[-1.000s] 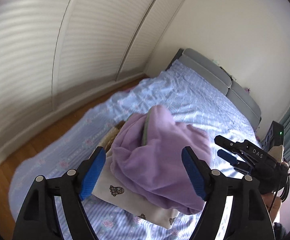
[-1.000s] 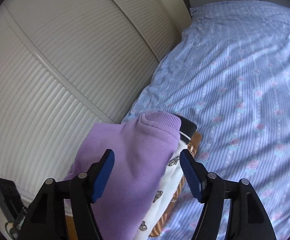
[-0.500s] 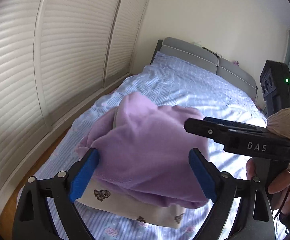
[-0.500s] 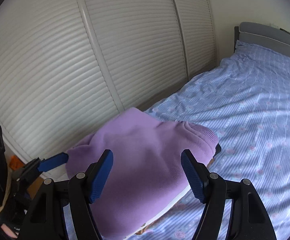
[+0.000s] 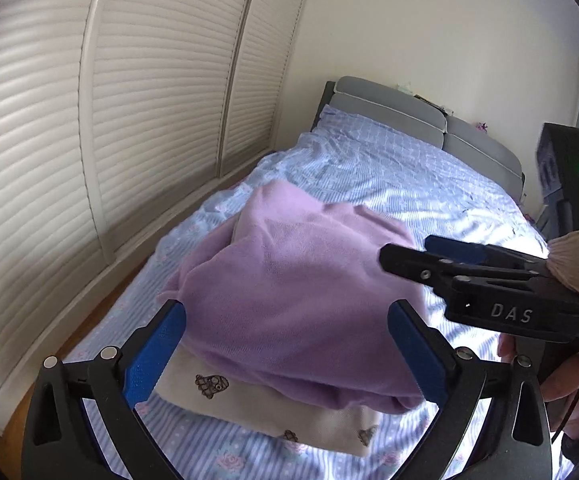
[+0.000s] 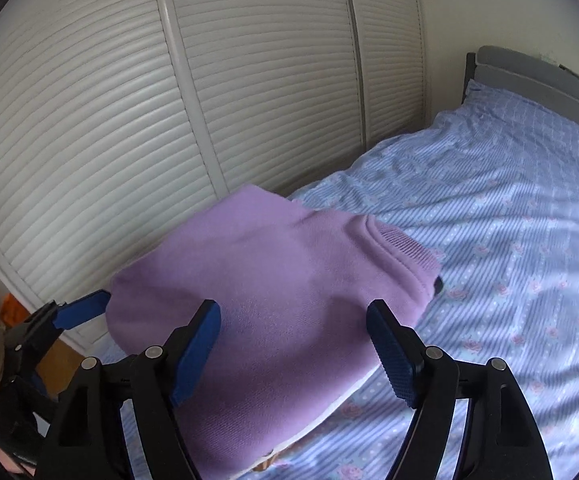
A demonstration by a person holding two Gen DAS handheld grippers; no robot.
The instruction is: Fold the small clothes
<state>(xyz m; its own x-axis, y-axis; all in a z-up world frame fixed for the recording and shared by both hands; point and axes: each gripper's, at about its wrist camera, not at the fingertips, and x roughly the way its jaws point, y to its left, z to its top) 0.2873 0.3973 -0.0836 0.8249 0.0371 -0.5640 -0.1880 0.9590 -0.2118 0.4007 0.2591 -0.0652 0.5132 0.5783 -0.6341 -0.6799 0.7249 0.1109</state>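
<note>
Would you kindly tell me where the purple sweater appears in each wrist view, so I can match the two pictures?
Left wrist view: the purple sweater fills the centre, lying on a cream printed garment.
Right wrist view: the purple sweater lies centre-left, its ribbed hem toward the right.
Shared landmark: the grey headboard, at the far end of the bed.
</note>
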